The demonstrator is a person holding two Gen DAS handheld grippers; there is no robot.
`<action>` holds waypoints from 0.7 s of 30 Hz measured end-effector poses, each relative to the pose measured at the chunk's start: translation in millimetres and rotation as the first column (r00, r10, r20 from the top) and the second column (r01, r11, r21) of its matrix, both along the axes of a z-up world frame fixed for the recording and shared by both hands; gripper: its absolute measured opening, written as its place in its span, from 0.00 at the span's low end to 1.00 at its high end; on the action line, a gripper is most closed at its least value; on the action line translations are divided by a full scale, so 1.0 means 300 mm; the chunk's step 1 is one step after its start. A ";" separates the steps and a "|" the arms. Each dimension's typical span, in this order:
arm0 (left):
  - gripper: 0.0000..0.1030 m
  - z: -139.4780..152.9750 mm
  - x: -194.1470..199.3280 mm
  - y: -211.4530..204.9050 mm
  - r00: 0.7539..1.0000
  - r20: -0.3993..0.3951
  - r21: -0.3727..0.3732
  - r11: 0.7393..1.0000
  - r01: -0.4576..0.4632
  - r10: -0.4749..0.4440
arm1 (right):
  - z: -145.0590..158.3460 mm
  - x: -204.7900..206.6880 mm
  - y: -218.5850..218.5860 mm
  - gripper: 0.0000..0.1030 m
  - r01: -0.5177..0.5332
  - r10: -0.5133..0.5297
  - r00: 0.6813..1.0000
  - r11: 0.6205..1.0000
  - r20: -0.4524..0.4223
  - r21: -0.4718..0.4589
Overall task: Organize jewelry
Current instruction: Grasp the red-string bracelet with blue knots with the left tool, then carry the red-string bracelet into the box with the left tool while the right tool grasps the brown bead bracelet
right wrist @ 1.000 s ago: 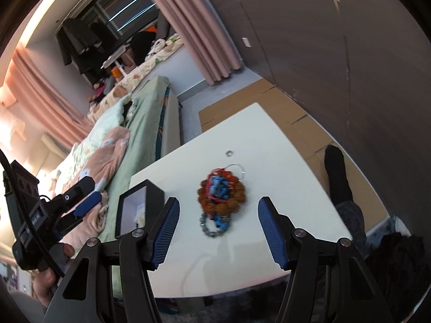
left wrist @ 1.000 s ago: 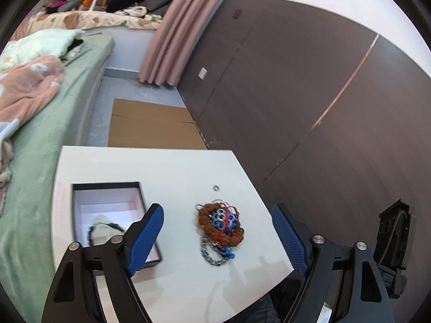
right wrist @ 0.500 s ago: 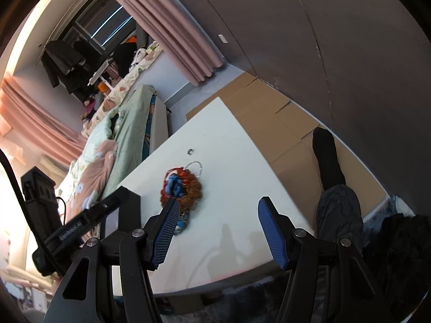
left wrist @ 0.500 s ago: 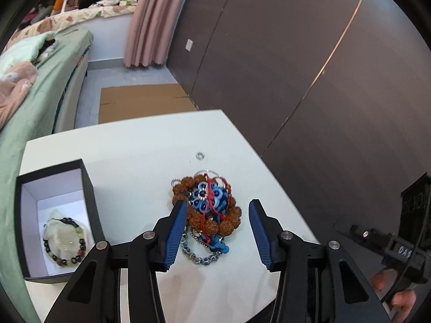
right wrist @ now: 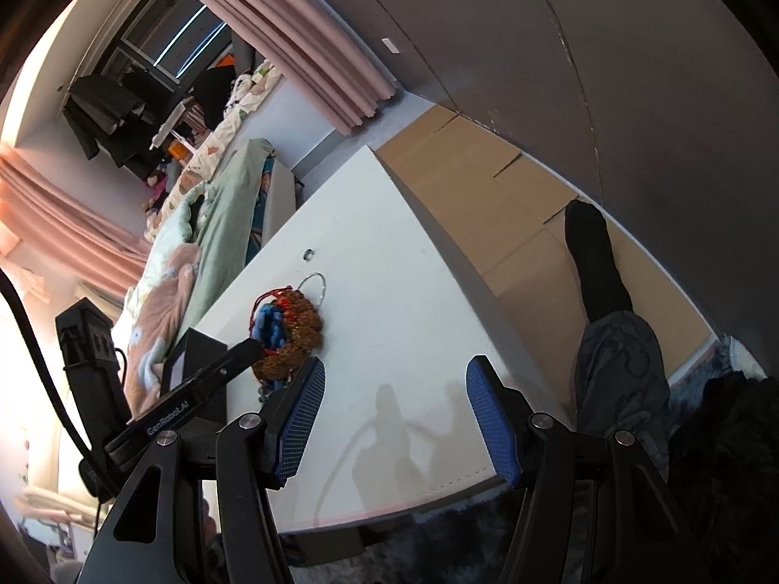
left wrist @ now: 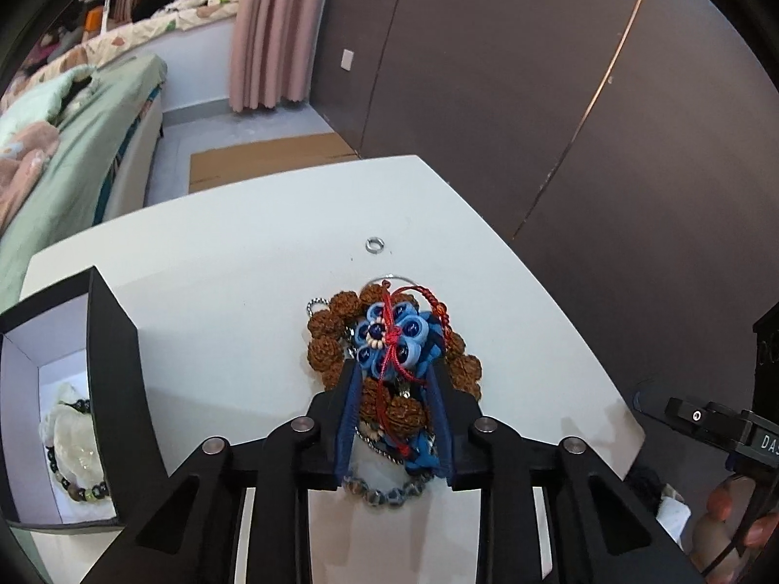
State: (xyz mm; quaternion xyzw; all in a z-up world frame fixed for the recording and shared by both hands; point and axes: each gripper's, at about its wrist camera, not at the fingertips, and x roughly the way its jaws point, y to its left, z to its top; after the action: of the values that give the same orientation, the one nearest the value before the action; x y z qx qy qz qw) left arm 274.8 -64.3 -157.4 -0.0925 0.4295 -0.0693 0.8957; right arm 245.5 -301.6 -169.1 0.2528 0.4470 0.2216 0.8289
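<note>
At the far left of the left wrist view, an open black cardboard box with a white lining [left wrist: 114,365] sits on the white rectangular table [left wrist: 233,267]; inside it a bracelet of dark and pale beads [left wrist: 73,482] lies on a crumpled clear wrapper. To its right, the heap of jewelry [left wrist: 389,355] rests on the tabletop, well apart from the box: a ring of knobbly brown seed beads, a blue flower-shaped piece tied with red cord on top, a silver chain and a string of grey beads trailing at the near edge. The left gripper [left wrist: 395,379] is clenched on this heap, its blue-padded fingers [left wrist: 349,409] pressed against the brown beads and red cord from both sides. Just beyond the heap lies a small silver ring [left wrist: 375,244], apart from it. In the right wrist view, the right gripper [right wrist: 393,421] hangs released over the bare near part of the table, its blue pads spread wide, right of the heap
</note>
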 end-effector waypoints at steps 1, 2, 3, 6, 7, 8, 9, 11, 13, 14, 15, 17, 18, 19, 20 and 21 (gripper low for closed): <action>0.23 -0.001 0.002 0.001 1.000 0.002 0.006 1.000 -0.001 0.001 | -0.004 0.003 -0.001 0.59 0.001 -0.001 1.000 1.000 -0.003 0.002; 0.20 -0.002 0.003 0.002 1.000 0.003 0.009 1.000 -0.001 0.001 | -0.010 0.005 -0.004 0.59 0.002 -0.002 1.000 1.000 -0.007 0.003; 0.16 -0.002 0.004 0.005 1.000 0.004 0.011 1.000 -0.002 0.002 | -0.012 0.008 -0.002 0.59 0.004 -0.004 1.000 1.000 -0.009 0.003; 0.06 -0.002 0.007 0.008 1.000 0.002 0.018 1.000 -0.001 0.001 | -0.022 0.012 -0.002 0.59 0.004 -0.004 1.000 1.000 -0.019 0.004; 0.05 0.001 0.006 0.010 1.000 0.005 0.016 1.000 0.000 0.000 | -0.024 0.011 0.001 0.59 0.003 -0.003 1.000 1.000 -0.021 0.003; 0.00 0.004 0.005 0.011 1.000 0.009 0.015 1.000 -0.002 0.002 | -0.025 0.014 0.004 0.59 0.001 -0.001 1.000 1.000 -0.023 0.001; 0.00 0.012 0.001 0.013 1.000 0.016 0.003 1.000 0.002 -0.002 | -0.021 0.014 0.009 0.59 -0.002 0.001 1.000 1.000 -0.023 -0.001; 0.00 0.028 -0.005 0.011 0.999 0.034 -0.013 1.000 0.009 -0.008 | -0.015 0.013 0.018 0.59 -0.007 0.007 1.000 1.000 -0.021 -0.005; 0.00 0.059 -0.021 0.009 0.998 0.066 -0.023 1.000 0.017 -0.016 | 0.000 0.008 0.029 0.59 -0.014 0.014 1.000 1.000 -0.013 -0.013; 0.00 0.075 -0.029 0.010 0.997 0.078 -0.032 0.999 0.024 -0.021 | 0.007 0.007 0.034 0.59 -0.016 0.016 1.000 1.000 -0.009 -0.017; 0.00 0.092 -0.038 0.014 0.996 0.091 -0.045 0.999 0.029 -0.025 | 0.014 0.008 0.037 0.59 -0.018 0.018 1.000 1.000 -0.006 -0.021; 0.00 0.121 -0.054 0.028 0.993 0.112 -0.070 0.997 0.031 -0.023 | 0.030 0.006 0.045 0.59 -0.021 0.021 1.000 0.999 0.001 -0.029; 0.00 0.138 -0.063 0.039 0.992 0.125 -0.085 0.996 0.029 -0.019 | 0.039 0.005 0.052 0.59 -0.024 0.024 1.000 0.999 0.005 -0.035; 0.00 0.152 -0.071 0.048 0.991 0.134 -0.096 0.995 0.028 -0.015 | 0.047 0.003 0.060 0.59 -0.027 0.028 1.000 0.999 0.007 -0.039; 0.00 0.165 -0.076 0.057 0.990 0.142 -0.107 0.994 0.026 -0.011 | 0.052 0.002 0.069 0.59 -0.030 0.031 0.999 0.999 0.009 -0.041; 0.00 0.183 -0.083 0.072 0.988 0.154 -0.124 0.992 0.024 -0.005 | 0.057 0.003 0.076 0.59 -0.035 0.035 0.999 0.998 0.010 -0.043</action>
State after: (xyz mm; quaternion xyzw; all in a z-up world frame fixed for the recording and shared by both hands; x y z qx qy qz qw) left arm 249.8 -42.9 -102.4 -0.1399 0.3549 -0.1094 0.9179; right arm 246.3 -278.8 -151.9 0.2260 0.4514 0.2280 0.8326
